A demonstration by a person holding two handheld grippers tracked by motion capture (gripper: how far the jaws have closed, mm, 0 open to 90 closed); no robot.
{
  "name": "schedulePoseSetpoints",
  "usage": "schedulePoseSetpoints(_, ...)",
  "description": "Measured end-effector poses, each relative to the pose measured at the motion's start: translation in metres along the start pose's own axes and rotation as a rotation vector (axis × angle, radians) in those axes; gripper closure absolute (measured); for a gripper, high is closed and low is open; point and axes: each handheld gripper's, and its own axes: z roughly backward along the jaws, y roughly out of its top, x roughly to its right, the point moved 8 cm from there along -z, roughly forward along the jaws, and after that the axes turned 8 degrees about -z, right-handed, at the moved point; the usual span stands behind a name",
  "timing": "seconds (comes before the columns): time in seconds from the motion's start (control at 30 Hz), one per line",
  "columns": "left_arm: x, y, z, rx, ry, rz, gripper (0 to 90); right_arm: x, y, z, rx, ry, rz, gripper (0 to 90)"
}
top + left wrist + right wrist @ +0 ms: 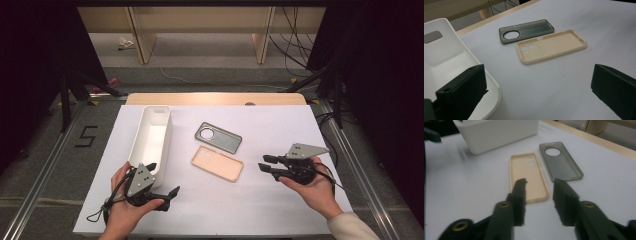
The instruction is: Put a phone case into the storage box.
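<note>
Right tool: jaws narrowly parted, empty, aimed at the beige case just ahead. Left tool: jaws wide, empty, one over the white bin. Right gripper view resolves the beige case's camera holes; grey case lies beside it on the desk.

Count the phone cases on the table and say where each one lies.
2. The grey phone case lies mid-table, right of the white bin; the beige phone case lies just in front of it. The bin's inside is partly hidden.
</note>
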Motion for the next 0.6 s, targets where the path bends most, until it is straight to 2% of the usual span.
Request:
schedulePoseSetpoints(0.1,0.001,0.001,0.000,0.002,-0.005,-0.002,0.0,0.000,0.010,-0.019,-0.035,-0.002,0.041,83.9)
schedulePoseSetpoints(0.17,0.001,0.000,-0.001,0.003,-0.008,-0.001,0.0,-0.001,0.018,-0.033,-0.052,-0.004,0.059,90.0)
schedulePoseSetpoints(0.27,0.001,0.000,-0.001,0.002,-0.011,-0.001,0.0,0.001,0.030,-0.058,-0.084,-0.012,0.069,90.0)
schedulePoseSetpoints(0.4,0.003,0.000,-0.001,0.002,-0.017,-0.005,0.0,0.010,0.045,-0.092,-0.130,-0.052,0.088,90.0)
schedulePoseSetpoints(0.6,0.003,0.000,0.000,0.005,-0.021,-0.005,0.0,0.026,0.071,-0.143,-0.161,-0.102,0.097,90.0)
